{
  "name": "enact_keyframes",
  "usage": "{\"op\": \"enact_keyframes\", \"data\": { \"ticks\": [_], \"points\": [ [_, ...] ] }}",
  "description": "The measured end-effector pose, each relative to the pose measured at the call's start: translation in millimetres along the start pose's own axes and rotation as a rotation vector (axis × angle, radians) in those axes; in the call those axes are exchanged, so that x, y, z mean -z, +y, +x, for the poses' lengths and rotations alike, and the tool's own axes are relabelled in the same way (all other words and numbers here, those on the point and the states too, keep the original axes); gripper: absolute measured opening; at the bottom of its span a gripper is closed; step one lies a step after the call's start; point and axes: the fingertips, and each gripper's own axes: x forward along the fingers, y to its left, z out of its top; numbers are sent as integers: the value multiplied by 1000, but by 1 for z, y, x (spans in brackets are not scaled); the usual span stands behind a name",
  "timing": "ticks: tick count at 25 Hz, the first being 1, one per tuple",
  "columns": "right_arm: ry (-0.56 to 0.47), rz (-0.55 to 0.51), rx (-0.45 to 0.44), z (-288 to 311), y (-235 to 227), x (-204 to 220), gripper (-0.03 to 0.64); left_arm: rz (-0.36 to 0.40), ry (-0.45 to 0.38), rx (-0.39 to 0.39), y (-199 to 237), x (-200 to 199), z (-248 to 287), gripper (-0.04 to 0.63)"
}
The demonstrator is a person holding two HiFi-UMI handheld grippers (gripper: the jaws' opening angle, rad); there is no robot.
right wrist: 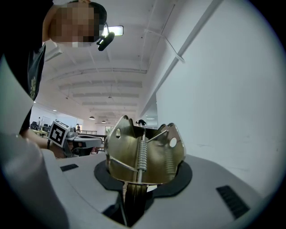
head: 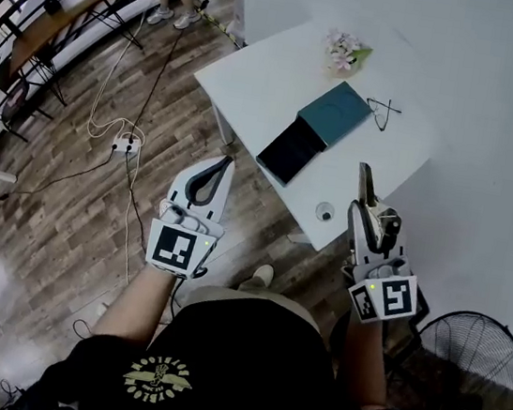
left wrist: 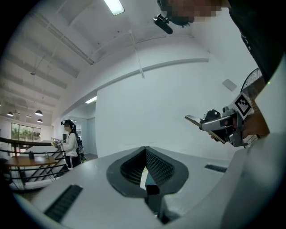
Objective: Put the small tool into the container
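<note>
Tool [right wrist: 142,154] sits clamped between our half-open right fingers [right wrist: 190,173], well short of the box [head: 336,114] on the counter [head: 275,69] ahead; left fingers [left wrist: 172,172] closed, empty; we risk the smooth metal slipping out and dropping to the floor.

The left gripper [left wrist: 145,154] holds its empty jaws together before a white wall [left wrist: 156,100], the right gripper [left wrist: 216,127] (clamping a metal tool [left wrist: 196,120]) at right, a person [left wrist: 70,143] far left.
</note>
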Motion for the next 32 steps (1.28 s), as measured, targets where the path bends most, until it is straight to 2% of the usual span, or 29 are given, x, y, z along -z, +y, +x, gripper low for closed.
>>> {"op": "enact_keyframes", "data": {
  "ticks": [8, 12, 16, 32],
  "points": [
    [-15, 33, -71, 19, -43, 2, 120, -15, 16, -57, -7, -4, 27, 6],
    [-25, 51, -88, 22, -49, 3, 120, -2, 65, -84, -7, 2, 19, 6],
    [-34, 52, -109, 24, -52, 4, 120, -4, 58, -104, -8, 2, 19, 6],
    [-43, 78, -82, 33, -66, 9, 120, 19, 58, -53, -8, 4, 48, 6]
  ]
}}
